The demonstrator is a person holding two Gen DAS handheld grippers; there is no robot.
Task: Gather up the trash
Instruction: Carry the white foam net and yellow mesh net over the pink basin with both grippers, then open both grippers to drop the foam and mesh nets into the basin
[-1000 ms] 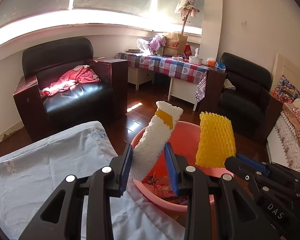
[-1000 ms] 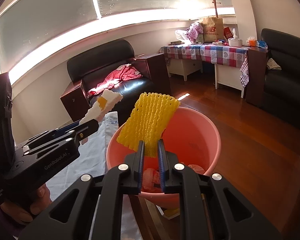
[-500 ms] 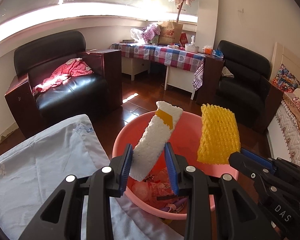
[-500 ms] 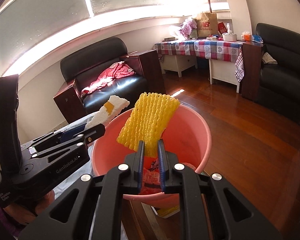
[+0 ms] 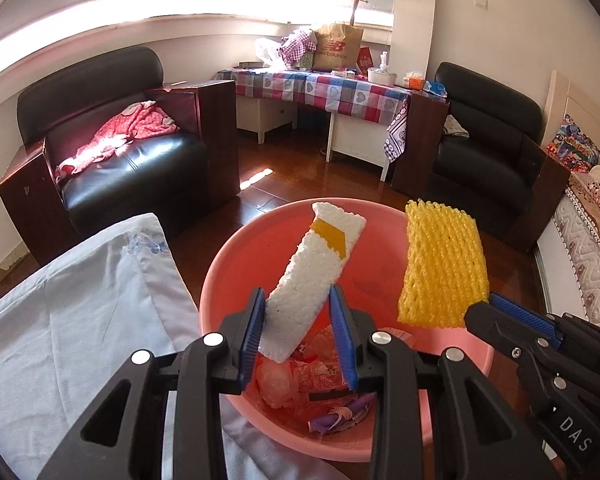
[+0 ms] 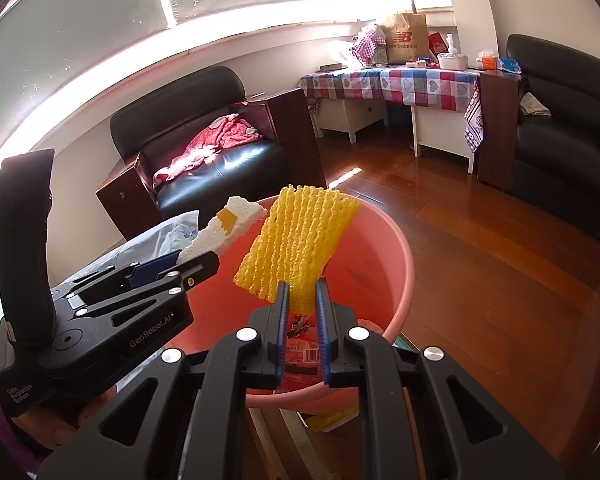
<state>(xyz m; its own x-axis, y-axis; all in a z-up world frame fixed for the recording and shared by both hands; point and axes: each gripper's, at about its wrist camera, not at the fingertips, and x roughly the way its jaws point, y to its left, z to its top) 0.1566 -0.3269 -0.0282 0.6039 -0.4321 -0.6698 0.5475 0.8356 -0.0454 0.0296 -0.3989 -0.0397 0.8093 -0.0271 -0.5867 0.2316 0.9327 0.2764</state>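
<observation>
A: How many pieces of trash are held?

B: Two foam pieces are counted. One white foam sleeve (image 5: 314, 276), marked with a yellow patch, is gripped at its lower end and tilted up to the right above the basin. One yellow foam net (image 6: 296, 250) is pinched at its bottom edge and stands up over the same basin.

A: And where is the rest of the trash seen?

B: One pink basin (image 5: 236, 264) is seen below both pieces. Crumpled wrappers (image 5: 312, 376) are piled in its bottom; their number cannot be told.

A: How is the left gripper set?

B: The left gripper (image 5: 298, 328) is partly closed, its blue pads pressed against the two sides of the white foam sleeve. The gap is only as wide as the sleeve.

A: And the right one?

B: The right gripper (image 6: 302, 312) is nearly closed. The yellow foam net is squeezed thin between its pads. Both grippers are held over the basin, just beside each other but apart.

A: What is noted around the basin?

B: A pale blue cloth (image 5: 76, 304) is spread to the left, touching the basin's rim. Farther off, two black armchairs (image 5: 112, 148) are counted, one with a red garment (image 5: 120, 136) on its seat. One table with a checked cloth (image 5: 328, 90) stands between them on the wooden floor (image 6: 512, 264).
</observation>
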